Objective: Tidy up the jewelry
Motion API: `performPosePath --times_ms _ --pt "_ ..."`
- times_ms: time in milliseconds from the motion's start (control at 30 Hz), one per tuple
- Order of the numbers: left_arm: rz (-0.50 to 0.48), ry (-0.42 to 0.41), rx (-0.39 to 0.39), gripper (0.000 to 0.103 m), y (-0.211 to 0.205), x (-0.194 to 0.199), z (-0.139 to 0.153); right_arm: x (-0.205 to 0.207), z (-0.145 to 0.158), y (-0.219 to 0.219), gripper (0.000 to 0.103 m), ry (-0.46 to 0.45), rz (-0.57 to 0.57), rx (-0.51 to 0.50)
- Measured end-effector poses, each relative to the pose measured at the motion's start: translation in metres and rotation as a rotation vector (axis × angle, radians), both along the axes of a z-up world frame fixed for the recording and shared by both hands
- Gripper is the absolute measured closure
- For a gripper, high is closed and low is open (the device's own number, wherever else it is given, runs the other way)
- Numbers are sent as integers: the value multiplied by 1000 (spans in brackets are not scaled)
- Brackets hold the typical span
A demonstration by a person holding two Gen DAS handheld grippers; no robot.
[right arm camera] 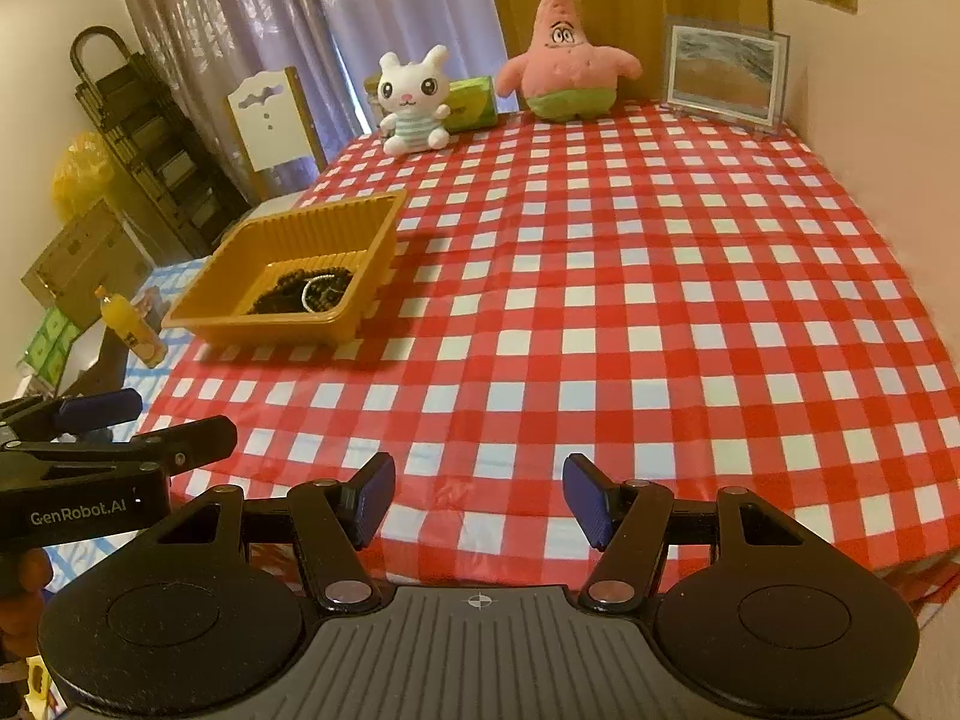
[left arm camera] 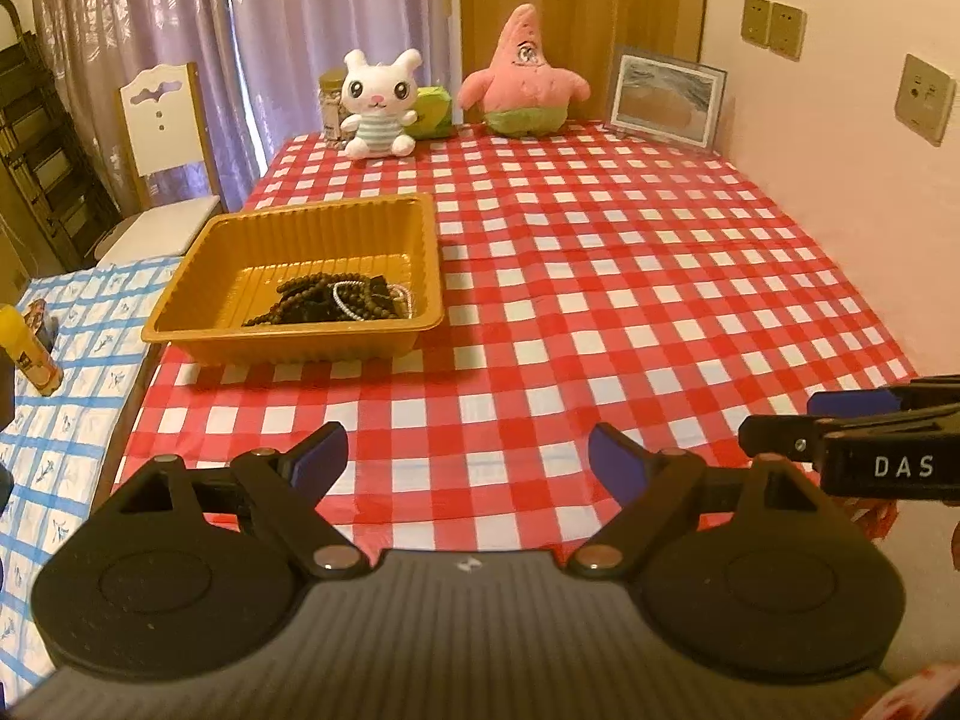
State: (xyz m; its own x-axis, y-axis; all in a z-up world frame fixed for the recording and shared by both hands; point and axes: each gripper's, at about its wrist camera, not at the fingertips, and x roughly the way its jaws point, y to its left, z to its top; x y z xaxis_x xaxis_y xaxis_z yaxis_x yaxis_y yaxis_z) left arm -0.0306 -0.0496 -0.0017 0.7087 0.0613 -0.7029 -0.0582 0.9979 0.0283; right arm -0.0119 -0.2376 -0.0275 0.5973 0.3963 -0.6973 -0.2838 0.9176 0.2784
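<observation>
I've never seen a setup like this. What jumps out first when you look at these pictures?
The red-and-white checked tablecloth fills nearly everything. At its far edge sit a white bunny plush and a pink starfish plush, with a framed picture to their right. Near the table's left edge, a golden tray holds a heap of dark beaded jewelry.

1. Left wrist view: looks forward and down from the near edge of the desk with the red-and-white checked cloth (left arm camera: 600, 276), the right tool (left arm camera: 840, 438) at its right margin.
2. Right wrist view: same heading, set further right, the left tool (right arm camera: 120, 426) at its left margin.
3. Shared: desk, ribbed golden plastic tray (left arm camera: 204, 276) (right arm camera: 210, 300), far wall.
</observation>
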Motion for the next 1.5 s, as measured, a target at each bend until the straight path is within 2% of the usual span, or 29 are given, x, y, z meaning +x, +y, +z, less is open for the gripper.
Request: performPosePath --times_ms 300,1500 --pt "-26 -17 8 17 -9 -5 6 -6 6 -6 41 -17 -18 8" --pt "-34 -18 1 17 -9 -3 8 -6 6 -7 41 -16 -23 5"
